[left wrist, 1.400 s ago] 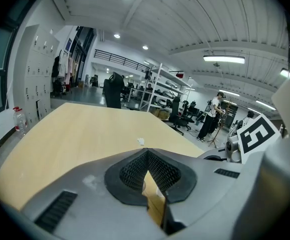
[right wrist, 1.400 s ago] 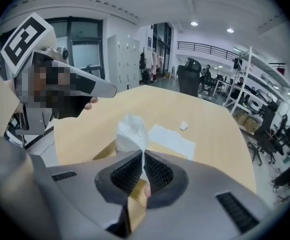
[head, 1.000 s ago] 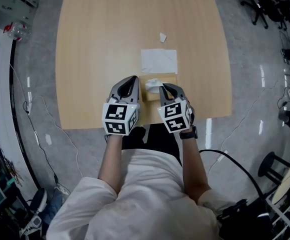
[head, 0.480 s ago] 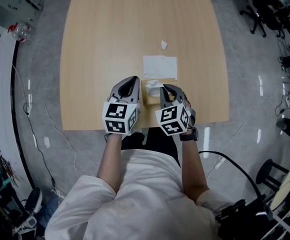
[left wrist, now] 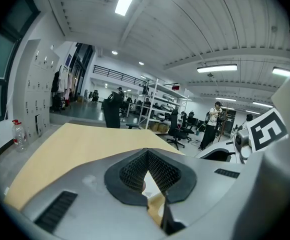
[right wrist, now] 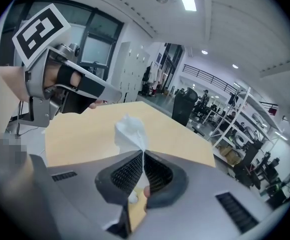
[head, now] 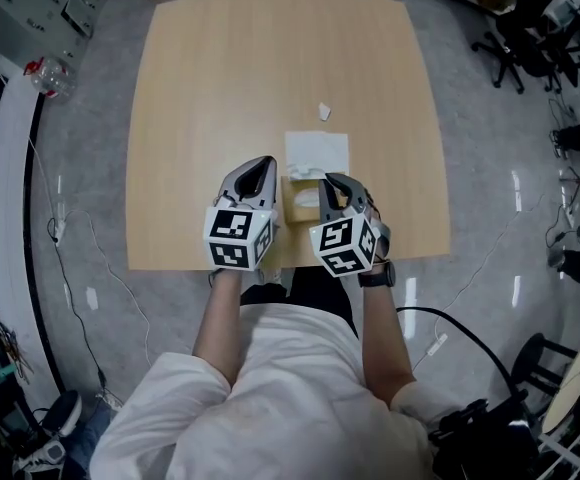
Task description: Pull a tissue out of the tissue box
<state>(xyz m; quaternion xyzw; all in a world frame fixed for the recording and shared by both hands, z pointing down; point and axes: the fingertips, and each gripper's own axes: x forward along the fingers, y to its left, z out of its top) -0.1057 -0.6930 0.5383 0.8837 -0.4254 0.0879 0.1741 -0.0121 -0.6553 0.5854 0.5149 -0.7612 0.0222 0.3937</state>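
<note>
Left gripper (head: 260, 165) is hovering at the 9 o'clock side of the tissue box (head: 295, 208). Its jaws are pressing together on nothing, as far as its own view is showing. The box is sitting near the 6 o'clock edge of the table (head: 220, 88), between the two tools. A loose sheet (head: 317, 153) is lying just past it at 12 o'clock.

Right gripper (head: 331, 181) is sitting at the box's 3 o'clock, clamping a white tissue (right wrist: 130, 129), a tuft poking past the tips. The box is lying beneath it, toward 9 o'clock, so the pull is probably wanting to go upward. The left hand is waiting near enough to steady the box.
</note>
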